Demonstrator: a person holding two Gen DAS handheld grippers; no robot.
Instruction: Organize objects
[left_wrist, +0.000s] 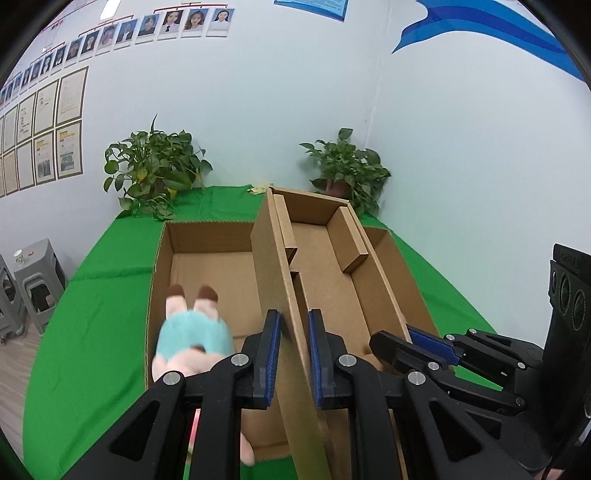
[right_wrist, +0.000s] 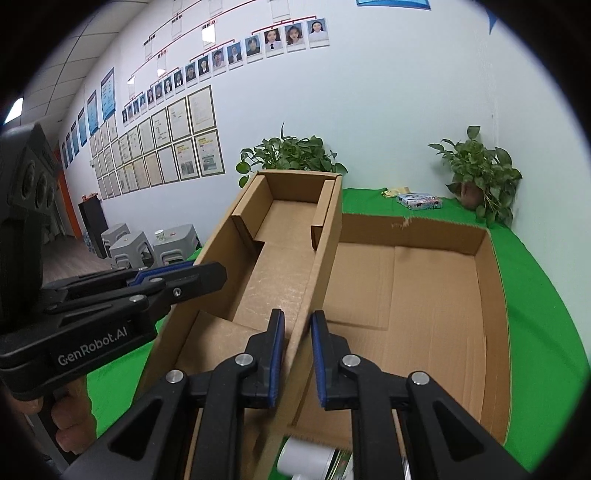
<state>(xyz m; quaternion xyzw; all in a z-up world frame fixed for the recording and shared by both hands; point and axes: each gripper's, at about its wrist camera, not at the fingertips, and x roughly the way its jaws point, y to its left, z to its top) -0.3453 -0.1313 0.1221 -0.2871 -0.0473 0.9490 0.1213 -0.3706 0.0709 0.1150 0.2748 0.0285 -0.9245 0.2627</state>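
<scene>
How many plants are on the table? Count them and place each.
2. The left plant stands at the back left, the right plant in the back right corner. The small box that the left gripper and right gripper hold could hide more.

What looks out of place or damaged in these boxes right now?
The smaller cardboard box sits tilted inside the large box, with both grippers straddling its side walls. The large box's far rim looks torn. A plush toy lies inside.

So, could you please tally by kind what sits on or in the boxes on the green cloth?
Cardboard boxes: 2, large tray and narrow box
Potted plants: 2
Plush toys: 1
Colourful packs: 1
Total: 6
</scene>
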